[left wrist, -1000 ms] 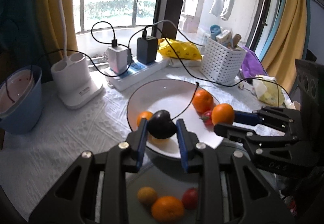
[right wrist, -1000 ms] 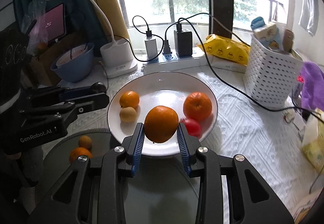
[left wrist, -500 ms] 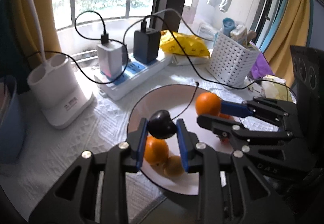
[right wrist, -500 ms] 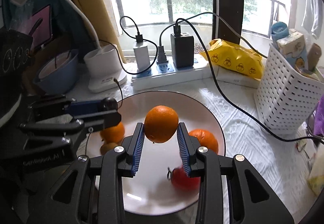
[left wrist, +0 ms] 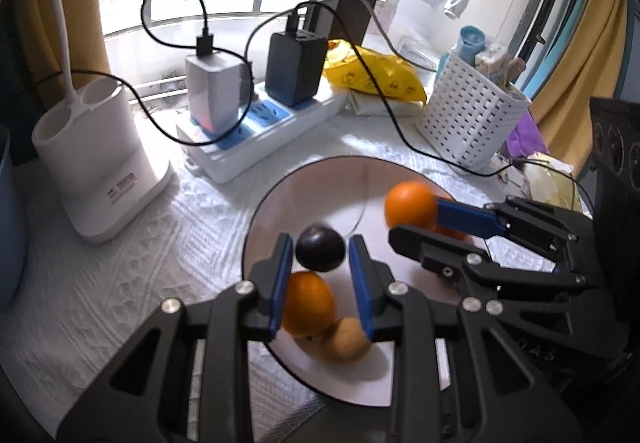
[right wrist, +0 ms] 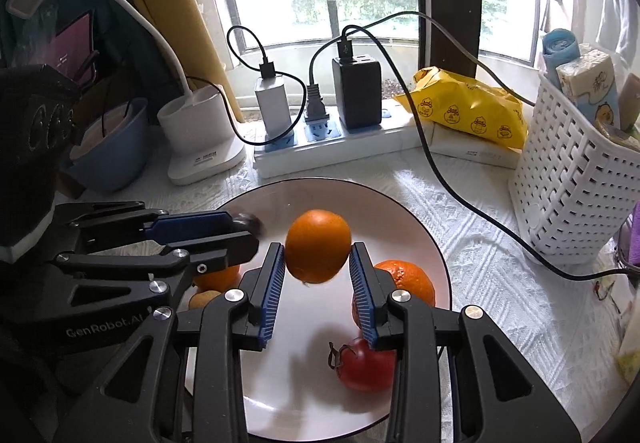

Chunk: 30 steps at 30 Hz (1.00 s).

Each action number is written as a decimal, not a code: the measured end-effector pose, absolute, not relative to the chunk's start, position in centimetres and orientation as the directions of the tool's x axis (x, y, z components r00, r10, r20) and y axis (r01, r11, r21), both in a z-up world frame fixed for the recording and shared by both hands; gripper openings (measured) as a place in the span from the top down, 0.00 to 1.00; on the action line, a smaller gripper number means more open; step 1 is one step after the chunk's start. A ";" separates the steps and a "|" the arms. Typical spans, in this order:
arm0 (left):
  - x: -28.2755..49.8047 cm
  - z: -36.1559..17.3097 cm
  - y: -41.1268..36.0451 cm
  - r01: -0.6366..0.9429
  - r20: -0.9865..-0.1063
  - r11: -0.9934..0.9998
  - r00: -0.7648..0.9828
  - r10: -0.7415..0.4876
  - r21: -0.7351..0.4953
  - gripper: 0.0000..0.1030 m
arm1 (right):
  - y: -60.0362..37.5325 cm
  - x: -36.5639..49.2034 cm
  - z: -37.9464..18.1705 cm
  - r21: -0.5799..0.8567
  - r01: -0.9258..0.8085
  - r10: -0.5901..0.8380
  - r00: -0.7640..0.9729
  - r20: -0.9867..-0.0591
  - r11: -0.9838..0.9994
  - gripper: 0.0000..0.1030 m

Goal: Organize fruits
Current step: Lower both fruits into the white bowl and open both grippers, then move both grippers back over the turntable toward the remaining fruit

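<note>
A white plate (left wrist: 320,179) (right wrist: 400,211) lies on the white cloth. My left gripper (left wrist: 320,263) has its jaws parted wider than the dark plum (left wrist: 320,253) between them, with gaps on both sides; the plum sits low over the plate. Below it on the plate lie an orange (left wrist: 308,303) and a small tan fruit (left wrist: 346,341). My right gripper (right wrist: 318,263) is shut on an orange (right wrist: 318,245) above the plate; it shows in the left wrist view (left wrist: 410,205) too. Another orange (right wrist: 408,281) and a red tomato (right wrist: 366,365) lie on the plate's right.
A power strip (right wrist: 340,147) with chargers and trailing cables stands behind the plate. A white lamp base (left wrist: 92,171) and blue bowl (right wrist: 108,151) are to the left. A white basket (right wrist: 576,183) and yellow bag (right wrist: 468,111) are to the right.
Both grippers moved forward and down over the plate. The left gripper's jaws opened and let go of the plum. The right gripper still holds its orange.
</note>
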State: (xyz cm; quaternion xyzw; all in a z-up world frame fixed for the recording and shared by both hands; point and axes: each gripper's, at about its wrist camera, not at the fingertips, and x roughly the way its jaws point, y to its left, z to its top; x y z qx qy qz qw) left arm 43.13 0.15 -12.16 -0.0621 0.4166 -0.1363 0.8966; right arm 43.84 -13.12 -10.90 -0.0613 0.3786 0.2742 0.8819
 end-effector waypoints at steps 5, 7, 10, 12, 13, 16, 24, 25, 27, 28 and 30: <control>42.6 -11.4 0.6 0.177 -0.722 0.959 0.631 -0.284 -0.222 0.57 | -13.4 43.5 -10.5 0.091 -0.518 0.428 0.580 -0.694 0.850 0.57; 42.2 -11.0 0.9 0.172 -0.715 0.957 0.637 -0.288 -0.233 0.57 | -13.5 43.2 -10.1 0.089 -0.516 0.428 0.588 -0.687 0.852 0.57; 41.3 -10.3 1.1 0.167 -0.707 0.961 0.651 -0.276 -0.221 0.57 | -13.7 42.6 -9.6 0.085 -0.514 0.427 0.596 -0.680 0.854 0.57; 40.6 -9.9 1.3 0.162 -0.701 0.962 0.660 -0.270 -0.218 0.57 | -13.8 42.1 -9.3 0.087 -0.516 0.431 0.597 -0.677 0.852 0.57; 40.2 -9.6 1.5 0.155 -0.697 0.964 0.666 -0.263 -0.216 0.57 | -13.9 41.9 -9.1 0.090 -0.518 0.435 0.596 -0.675 0.850 0.57; 38.7 -9.1 1.9 0.140 -0.686 0.967 0.684 -0.250 -0.213 0.57 | -14.1 41.0 -8.8 0.095 -0.518 0.440 0.599 -0.669 0.850 0.57; 34.9 -8.4 3.2 0.107 -0.672 0.972 0.706 -0.223 -0.210 0.56 | -14.9 38.3 -7.9 0.093 -0.516 0.443 0.612 -0.656 0.851 0.57; 34.5 -8.3 3.3 0.102 -0.668 0.972 0.711 -0.220 -0.211 0.56 | -15.0 38.0 -7.7 0.092 -0.515 0.442 0.615 -0.653 0.852 0.57; 33.7 -8.0 3.6 0.094 -0.659 0.973 0.721 -0.214 -0.212 0.56 | -15.2 37.4 -7.4 0.089 -0.514 0.442 0.622 -0.647 0.853 0.57; 33.3 -7.8 3.7 0.089 -0.654 0.973 0.727 -0.210 -0.212 0.56 | -15.3 37.1 -7.2 0.089 -0.514 0.443 0.624 -0.644 0.853 0.57; 32.6 -7.5 4.0 0.084 -0.647 0.973 0.734 -0.205 -0.213 0.56 | -15.4 36.4 -7.0 0.084 -0.513 0.441 0.630 -0.639 0.854 0.57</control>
